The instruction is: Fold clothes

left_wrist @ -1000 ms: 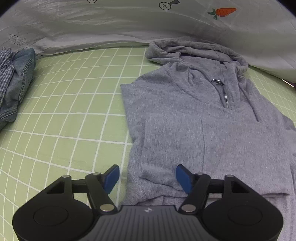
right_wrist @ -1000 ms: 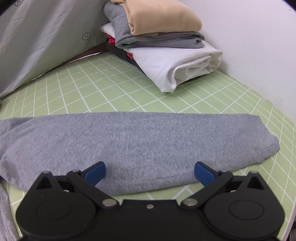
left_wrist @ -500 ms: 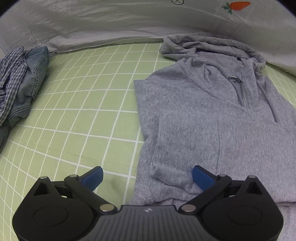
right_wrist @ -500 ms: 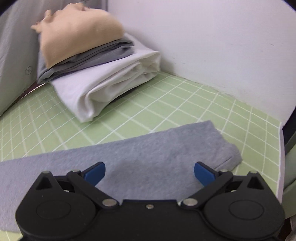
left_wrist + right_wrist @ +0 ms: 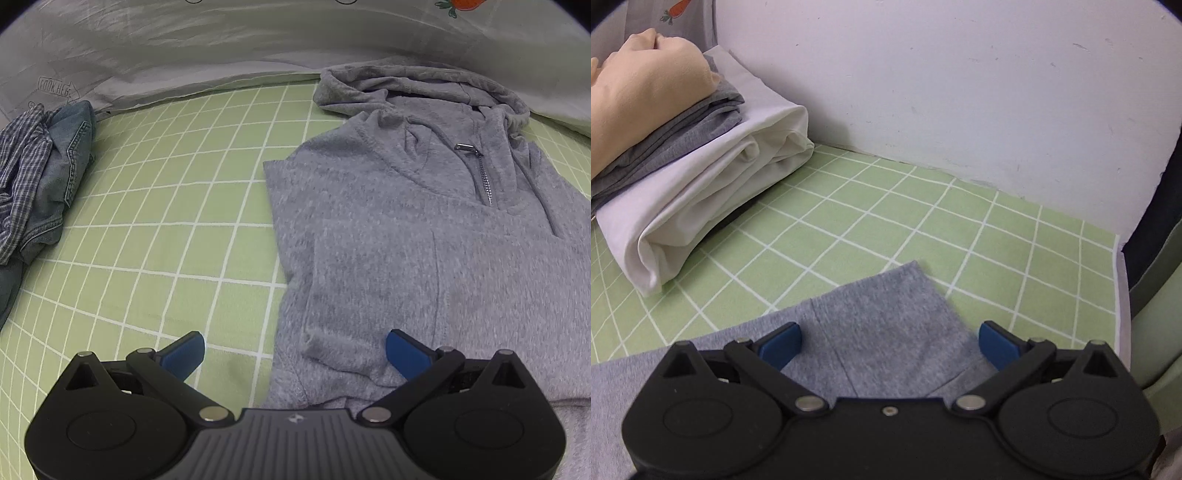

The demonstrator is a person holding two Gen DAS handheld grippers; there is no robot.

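The grey hoodie point(image 5: 424, 240) is spread front-up on the green checked mat point(image 5: 166, 240), its hood toward the far edge where the pale sheet begins. In the left wrist view one side has already been folded inward over the body, so that a straight folded edge runs from far to near. The other sleeve point(image 5: 879, 314) is seen in the right wrist view, laid flat with its long axis running along the near edge toward the right-hand corner by the white wall; its cuff end lies directly below and between the fingers of the right gripper point(image 5: 889, 341).

The right gripper is therefore judged the nearer one for the sleeve fold. Its fingers are spread wide, nothing is pinched, and it is pitched steeply down over the cuff. The left gripper point(image 5: 293, 354) is likewise spread fully, empty, tilted steeply down over the hoodie's near folded corner, one blue pad over mat and the other over cloth.

A stack of folded clothes point(image 5: 683, 147) sits toward the far right corner, and crumpled denim and plaid point(image 5: 40, 177) lies at the left edge.
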